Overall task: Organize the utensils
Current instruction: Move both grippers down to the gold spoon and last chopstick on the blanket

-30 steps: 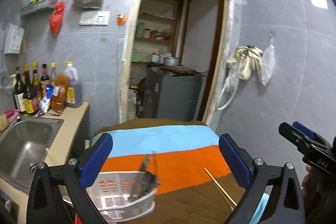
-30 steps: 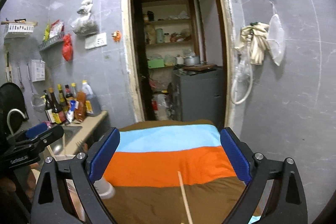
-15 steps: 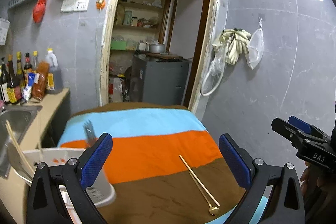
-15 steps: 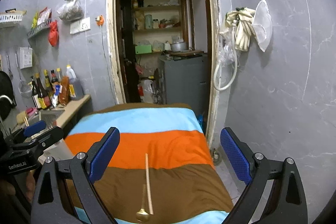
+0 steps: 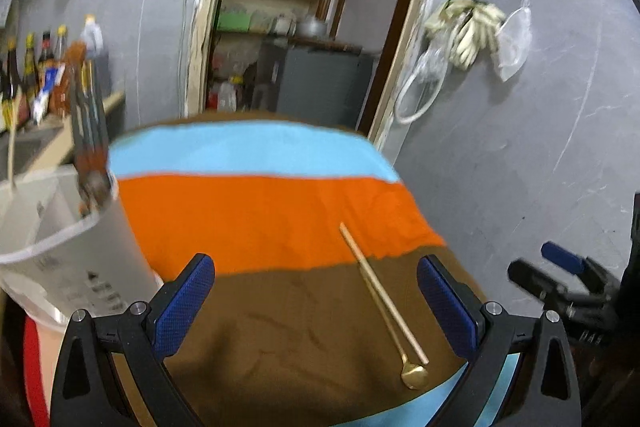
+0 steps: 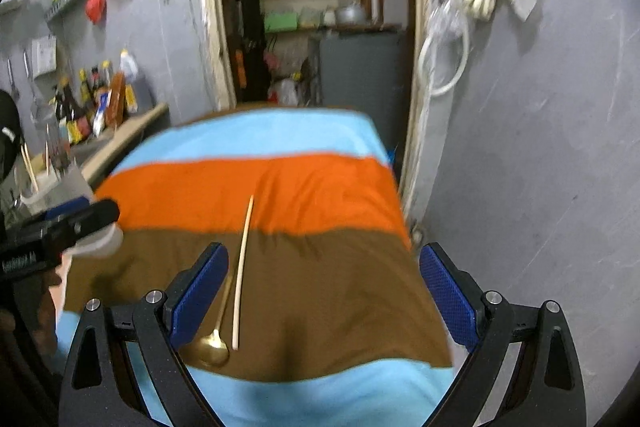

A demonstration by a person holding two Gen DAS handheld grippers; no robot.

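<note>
1. Where the right wrist view begins, the right gripper [image 6: 322, 291] is spread wide with nothing between its blue pads [image 6: 448, 297], hovering low over the striped cloth [image 6: 320, 183].
2. Just inside its left pad lies a gold spoon [image 6: 212, 345], long-handled with a small round bowl, and touching or just beside it a pale chopstick [image 6: 243, 267], thin and straight, pointing away toward the orange band.
3. The left gripper [image 5: 316, 301] is likewise spread and empty; the spoon [image 5: 414, 375] and chopstick [image 5: 380, 287] lie on the brown band toward its right pad.
4. Farther left, a white utensil holder [image 5: 60, 247] stands at the cloth's edge with dark-handled utensils [image 5: 90, 147] upright in it.
5. Beyond, bottles [image 6: 92, 99] line the worktop [image 6: 132, 129] by the doorway.
</note>
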